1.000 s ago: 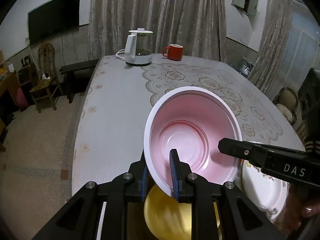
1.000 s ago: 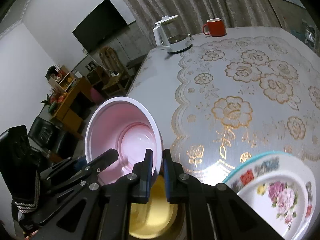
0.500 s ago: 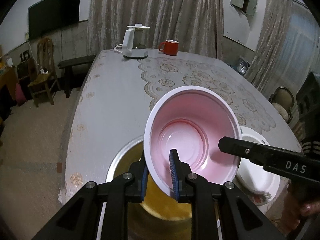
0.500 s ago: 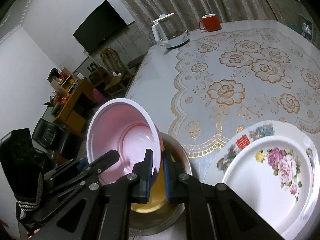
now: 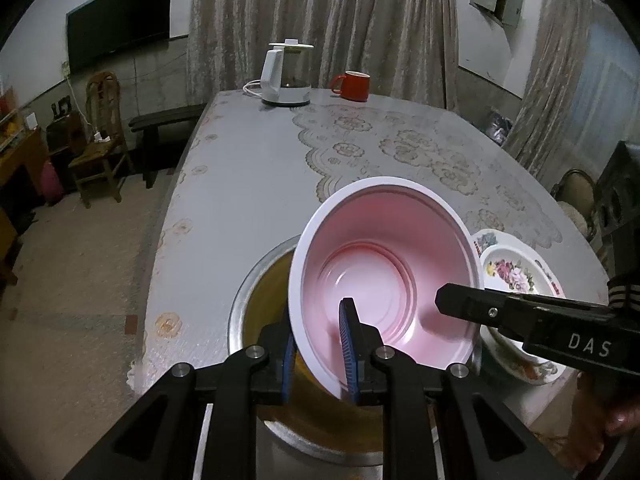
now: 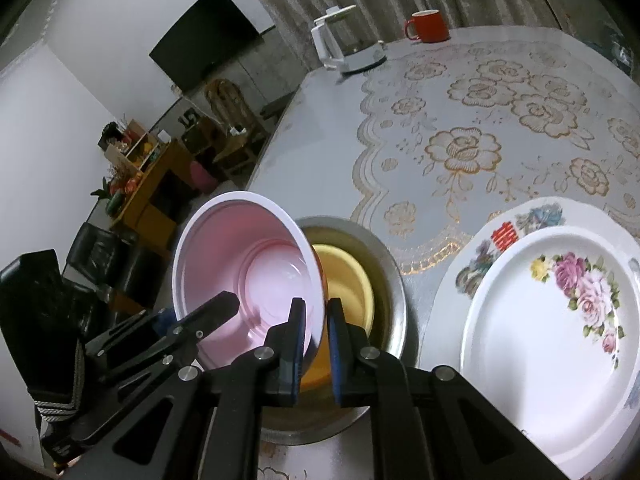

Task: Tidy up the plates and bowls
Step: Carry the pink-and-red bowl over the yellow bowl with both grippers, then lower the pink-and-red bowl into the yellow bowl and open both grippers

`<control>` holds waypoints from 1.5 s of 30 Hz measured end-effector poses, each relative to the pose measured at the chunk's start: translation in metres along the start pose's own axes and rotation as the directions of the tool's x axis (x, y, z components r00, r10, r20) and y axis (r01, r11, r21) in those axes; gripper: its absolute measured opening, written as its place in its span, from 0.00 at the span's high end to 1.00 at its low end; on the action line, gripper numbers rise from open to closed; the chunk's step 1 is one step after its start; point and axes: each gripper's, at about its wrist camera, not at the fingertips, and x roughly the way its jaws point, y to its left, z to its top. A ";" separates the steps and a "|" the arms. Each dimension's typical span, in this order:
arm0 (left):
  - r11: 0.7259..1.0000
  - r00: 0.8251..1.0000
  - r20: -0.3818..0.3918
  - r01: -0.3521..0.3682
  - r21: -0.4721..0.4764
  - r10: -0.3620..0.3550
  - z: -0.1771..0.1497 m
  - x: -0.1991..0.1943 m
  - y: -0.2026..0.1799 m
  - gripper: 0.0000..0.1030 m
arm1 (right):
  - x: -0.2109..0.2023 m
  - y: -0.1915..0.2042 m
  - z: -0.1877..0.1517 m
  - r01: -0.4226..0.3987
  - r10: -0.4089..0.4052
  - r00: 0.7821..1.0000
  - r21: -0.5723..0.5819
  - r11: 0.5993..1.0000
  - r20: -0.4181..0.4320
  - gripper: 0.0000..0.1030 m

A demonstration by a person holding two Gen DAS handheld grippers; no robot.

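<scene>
A pink bowl (image 5: 384, 264) with a white rim hangs tilted over a metal bowl (image 5: 256, 280) near the table's front edge. My left gripper (image 5: 318, 350) is shut on the pink bowl's near rim. My right gripper (image 6: 316, 340) is shut on the rim of the same pink bowl (image 6: 248, 264), on the opposite side. A yellow bowl (image 6: 344, 280) sits inside the metal bowl (image 6: 386, 268). In the right wrist view the left gripper (image 6: 216, 312) reaches in from the left. A stack of floral plates (image 6: 560, 320) lies to the right of the metal bowl.
A white kettle (image 5: 286, 76) and a red mug (image 5: 354, 86) stand at the far end of the table (image 5: 248, 160). The table's left edge drops to the floor, where a wooden chair (image 5: 100, 140) and a bench stand. The floral plates (image 5: 516, 268) lie at the right edge.
Both grippers have drawn back toward the table's front edge with the pink bowl between them. The metal bowl and the plates have come into fuller view beneath it.
</scene>
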 end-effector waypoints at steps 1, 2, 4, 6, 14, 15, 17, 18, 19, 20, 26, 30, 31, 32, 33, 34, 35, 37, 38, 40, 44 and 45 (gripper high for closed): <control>1.000 1.000 -0.005 0.001 0.001 -0.001 -0.001 0.001 0.000 0.81 | 0.002 0.000 -0.001 0.001 -0.001 1.000 0.001 1.000 -0.007 0.89; 1.000 1.000 -0.007 0.002 0.000 -0.002 -0.002 0.002 0.000 0.81 | 0.003 -0.001 -0.002 0.003 -0.003 1.000 0.004 1.000 -0.011 0.89; 1.000 1.000 -0.015 0.003 0.001 -0.003 -0.003 0.004 -0.001 0.81 | 0.006 -0.004 -0.003 0.009 -0.008 1.000 0.017 1.000 -0.024 0.88; 1.000 1.000 -0.020 0.005 0.001 -0.005 -0.005 0.006 -0.001 0.81 | 0.008 -0.004 -0.004 0.016 -0.015 0.999 0.016 1.000 -0.034 0.88; 1.000 0.999 -0.033 -0.001 0.001 0.001 -0.006 0.007 0.000 0.81 | 0.010 -0.004 -0.007 0.025 -0.025 0.998 0.010 1.000 -0.054 0.88; 1.000 0.999 -0.037 -0.003 0.001 0.003 -0.006 0.007 0.001 0.81 | 0.010 -0.003 -0.008 0.024 -0.023 0.998 0.008 1.000 -0.060 0.88; 1.000 0.999 -0.046 -0.007 0.007 0.007 -0.007 0.007 0.001 0.81 | 0.010 -0.002 -0.010 0.022 -0.022 0.997 0.004 1.000 -0.074 0.88; 1.000 0.998 -0.055 -0.006 0.011 0.006 -0.007 0.008 0.001 0.81 | 0.010 -0.002 -0.012 0.021 -0.021 0.997 0.004 1.000 -0.079 0.88; 1.000 0.998 -0.061 -0.006 0.013 0.007 -0.008 0.009 0.001 0.81 | 0.011 -0.002 -0.012 0.022 -0.021 0.996 0.006 1.000 -0.085 0.87; 1.000 0.998 -0.064 -0.005 0.014 0.006 -0.008 0.009 0.001 0.81 | 0.011 -0.001 -0.012 0.020 -0.019 0.996 0.008 1.000 -0.091 0.86; 1.000 0.996 -0.093 -0.001 0.015 0.003 -0.010 0.017 0.002 0.81 | 0.010 -0.003 -0.010 0.004 0.000 0.995 0.039 0.999 -0.101 0.82; 1.000 0.995 -0.097 0.009 -0.007 -0.010 -0.009 0.019 0.004 0.79 | 0.007 0.000 -0.009 0.004 -0.004 0.997 -0.004 1.000 -0.071 0.85; 1.000 0.995 -0.098 0.011 -0.009 -0.012 -0.008 0.018 0.003 0.78 | 0.007 0.000 -0.008 0.008 -0.009 0.998 -0.011 1.000 -0.064 0.86; 1.000 0.995 -0.097 0.010 -0.010 -0.011 -0.008 0.018 0.003 0.76 | 0.008 -0.001 -0.008 0.016 -0.017 0.998 -0.011 1.000 -0.063 0.86; 1.000 0.995 -0.094 0.008 -0.010 -0.009 -0.007 0.018 0.003 0.74 | 0.010 -0.002 -0.007 0.022 -0.023 0.998 -0.008 1.000 -0.066 0.86; 1.000 0.996 -0.092 0.009 -0.013 -0.010 -0.008 0.017 0.003 0.73 | 0.011 -0.003 -0.006 0.025 -0.026 0.997 -0.005 1.000 -0.067 0.86; 1.000 0.996 -0.092 0.009 -0.018 -0.010 -0.007 0.017 0.003 0.71 | 0.012 -0.005 -0.005 0.027 -0.027 0.997 0.002 1.000 -0.067 0.86; 0.999 0.996 -0.093 0.015 -0.029 -0.018 -0.007 0.018 0.005 0.70 | 0.013 -0.006 -0.004 0.024 -0.023 0.998 0.013 1.000 -0.065 0.86; 0.999 0.996 -0.092 0.015 -0.033 -0.018 -0.006 0.018 0.005 0.70 | 0.013 -0.005 -0.003 0.027 -0.026 0.998 0.009 1.000 -0.064 0.86; 0.999 0.996 -0.089 0.008 -0.034 -0.011 -0.004 0.021 0.006 0.70 | 0.013 -0.002 0.000 0.033 -0.033 0.998 0.002 0.999 -0.050 0.87; 0.999 0.996 -0.093 0.001 -0.039 -0.005 -0.001 0.030 0.004 0.68 | 0.014 0.001 0.007 0.058 -0.058 0.998 -0.017 0.998 -0.025 0.87; 0.999 0.996 -0.091 0.001 -0.034 -0.004 -0.001 0.030 0.004 0.64 | 0.015 0.001 0.009 0.055 -0.055 0.998 -0.022 0.998 -0.024 0.84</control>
